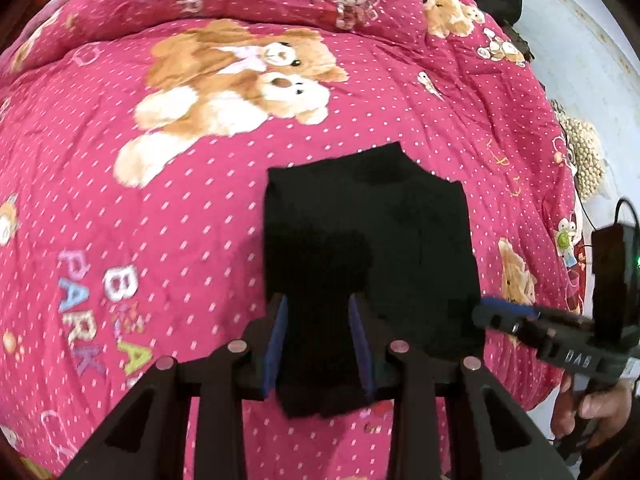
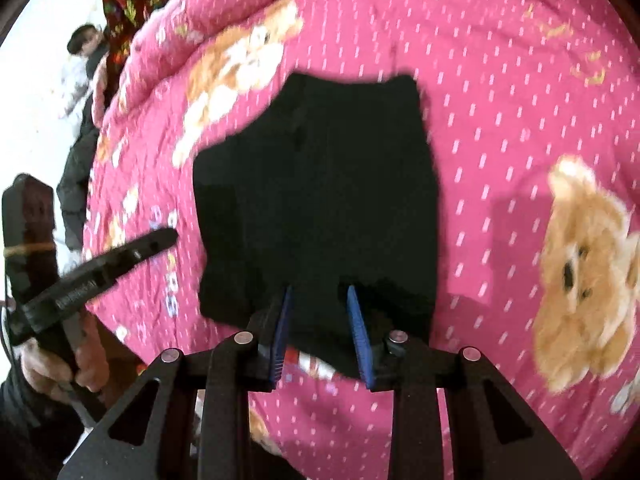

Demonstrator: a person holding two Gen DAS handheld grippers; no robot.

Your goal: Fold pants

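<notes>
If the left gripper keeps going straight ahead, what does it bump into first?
Most likely the folded black pants: the left gripper points straight at them with fingers open. How high it hangs above them is unclear.

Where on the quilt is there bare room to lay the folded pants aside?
The pink quilt lies bare on the left gripper's side of the black pants, up to the bear print. In the right wrist view it is also bare beyond the pants' far edge. The right gripper crowds the near right corner.
</notes>
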